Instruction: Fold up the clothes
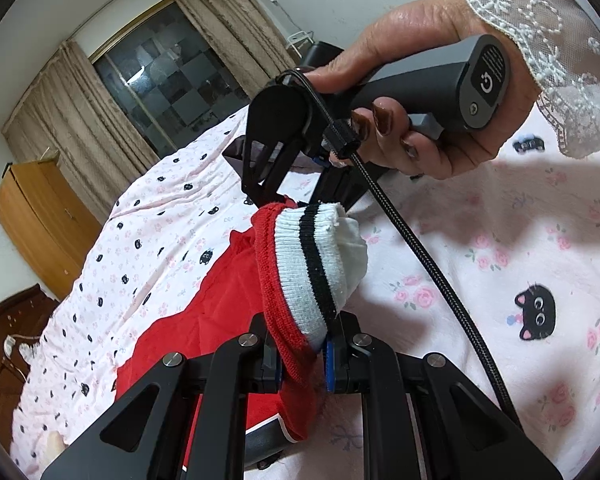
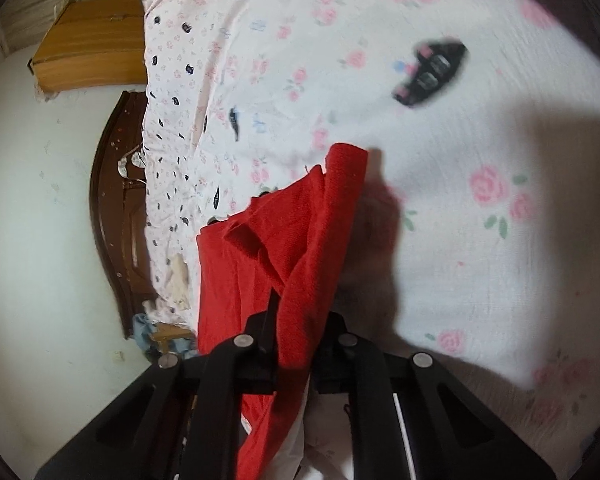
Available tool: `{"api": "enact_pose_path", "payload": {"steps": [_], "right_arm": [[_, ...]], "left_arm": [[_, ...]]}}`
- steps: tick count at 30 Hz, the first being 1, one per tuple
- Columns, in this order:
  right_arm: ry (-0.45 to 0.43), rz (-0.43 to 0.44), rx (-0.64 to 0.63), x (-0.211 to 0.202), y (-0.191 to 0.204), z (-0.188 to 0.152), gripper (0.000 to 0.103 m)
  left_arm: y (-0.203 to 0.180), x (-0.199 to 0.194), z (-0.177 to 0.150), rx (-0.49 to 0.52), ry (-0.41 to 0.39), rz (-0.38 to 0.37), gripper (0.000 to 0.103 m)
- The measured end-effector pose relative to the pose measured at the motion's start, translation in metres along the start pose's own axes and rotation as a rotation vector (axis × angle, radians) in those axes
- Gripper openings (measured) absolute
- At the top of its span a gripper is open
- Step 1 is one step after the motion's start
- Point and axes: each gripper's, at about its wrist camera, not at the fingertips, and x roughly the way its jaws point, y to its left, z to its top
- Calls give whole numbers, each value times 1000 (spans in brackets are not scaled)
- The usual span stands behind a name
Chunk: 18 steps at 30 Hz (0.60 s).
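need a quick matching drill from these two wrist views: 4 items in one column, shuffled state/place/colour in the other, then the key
Items
1. left gripper
2. right gripper
3. ribbed cuff
4. bedsheet

Descriptions
A. white with a black stripe and a red knit edge
B. shut on plain red cloth, its camera blurred by motion
C. pale, printed with pink roses and black cats, lying under the garment
D. shut on the striped end of the red garment, with the hand holding the other tool in its view

Pairs: 1-D, 2-B, 3-A, 4-C
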Motion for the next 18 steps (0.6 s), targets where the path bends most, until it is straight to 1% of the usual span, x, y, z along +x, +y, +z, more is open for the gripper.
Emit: {"api": "enact_pose_path", "payload": {"steps": [3, 9, 12, 18], "right_arm": [[-1, -29, -38, -6, 18, -3, 11], [14, -101, -98, -4, 62, -6, 11], [23, -139, -125, -1, 84, -6, 11], [44, -212, -163, 22, 126, -6, 10]], "left_arm": [[8, -4, 3, -31, -9, 3, 12], [39, -14, 3, -156, -10, 9, 12], [58, -17, -2, -232, 1, 12, 12], [96, -20, -21, -378, 25, 22, 12]]}}
